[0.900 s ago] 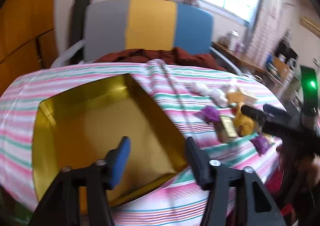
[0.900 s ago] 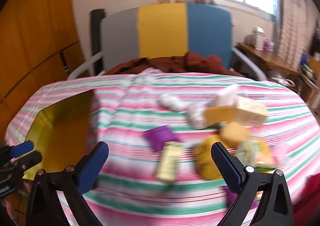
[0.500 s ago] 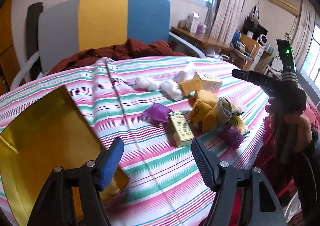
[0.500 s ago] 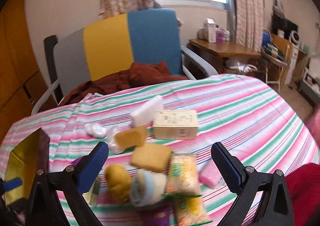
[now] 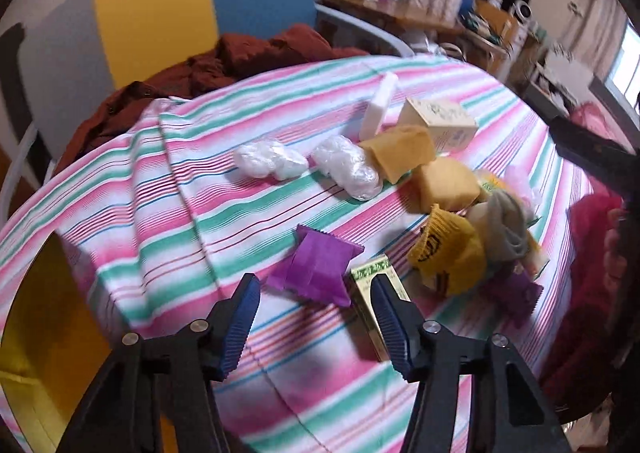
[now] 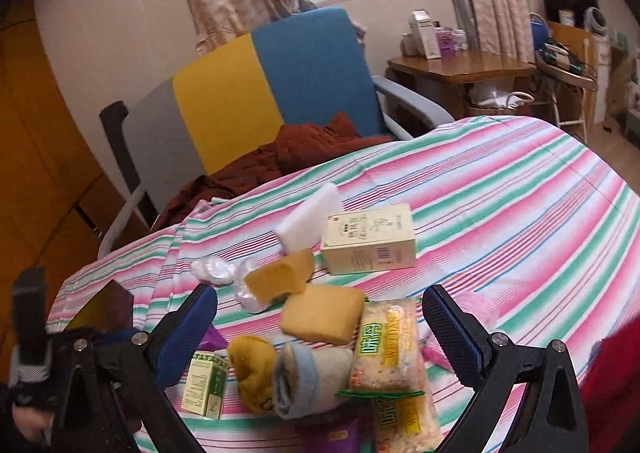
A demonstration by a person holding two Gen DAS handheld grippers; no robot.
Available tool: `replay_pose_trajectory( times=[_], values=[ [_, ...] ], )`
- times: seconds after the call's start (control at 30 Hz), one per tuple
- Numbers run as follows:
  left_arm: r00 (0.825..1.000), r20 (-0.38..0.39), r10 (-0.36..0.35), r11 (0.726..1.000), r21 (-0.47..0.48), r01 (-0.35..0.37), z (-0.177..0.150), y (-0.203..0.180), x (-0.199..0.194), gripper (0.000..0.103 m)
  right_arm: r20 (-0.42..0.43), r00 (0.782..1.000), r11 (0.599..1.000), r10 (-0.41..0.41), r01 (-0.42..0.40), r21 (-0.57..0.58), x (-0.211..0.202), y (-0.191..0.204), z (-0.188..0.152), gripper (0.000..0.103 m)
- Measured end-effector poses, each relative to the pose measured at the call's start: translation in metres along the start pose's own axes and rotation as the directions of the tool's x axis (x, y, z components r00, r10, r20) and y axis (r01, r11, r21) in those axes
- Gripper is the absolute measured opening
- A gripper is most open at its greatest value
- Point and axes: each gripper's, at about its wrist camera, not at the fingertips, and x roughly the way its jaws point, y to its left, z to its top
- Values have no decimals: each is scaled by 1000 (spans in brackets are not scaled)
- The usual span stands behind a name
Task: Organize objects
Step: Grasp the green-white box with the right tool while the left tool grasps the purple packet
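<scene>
A pile of small items lies on the striped tablecloth (image 5: 224, 213). My left gripper (image 5: 314, 317) is open just in front of a purple packet (image 5: 316, 269) and a green-and-yellow box (image 5: 370, 285); nothing sits between its fingers. Beyond lie two white plastic bundles (image 5: 272, 165), yellow sponges (image 5: 404, 151), a cream box (image 5: 440, 123) and a yellow sock (image 5: 448, 253). My right gripper (image 6: 320, 329) is open above a yellow sponge (image 6: 322, 313), rolled socks (image 6: 304, 377) and snack packets (image 6: 386, 349). The gold tray (image 5: 32, 337) shows at the left edge.
A grey, yellow and blue chair (image 6: 256, 93) with a dark red cloth (image 6: 288, 157) stands behind the table. A wooden desk (image 6: 460, 69) with bottles sits by the window. A person's red sleeve (image 5: 588, 253) is at the right edge.
Both grippers swung right, away from the gold tray and over the pile of items. The left one has closed in on the purple packet. Both stay open.
</scene>
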Motion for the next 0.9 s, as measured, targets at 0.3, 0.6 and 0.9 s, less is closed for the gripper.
replay_pose_trajectory(
  times=[0.3, 0.6, 0.9],
  values=[
    [996, -78, -50, 998, 20, 52, 20, 1, 47, 50, -10, 1000, 998, 19, -20, -53, 3, 11, -2, 103],
    [960, -143, -241, 965, -144, 221, 16, 30, 54, 48, -15, 998, 988, 55, -56, -142, 3, 28, -7, 103],
    [977, -162, -139, 990, -4, 140, -1, 22, 35, 48, -57, 989, 962, 136, -145, -231, 4, 50, -17, 103]
  ],
)
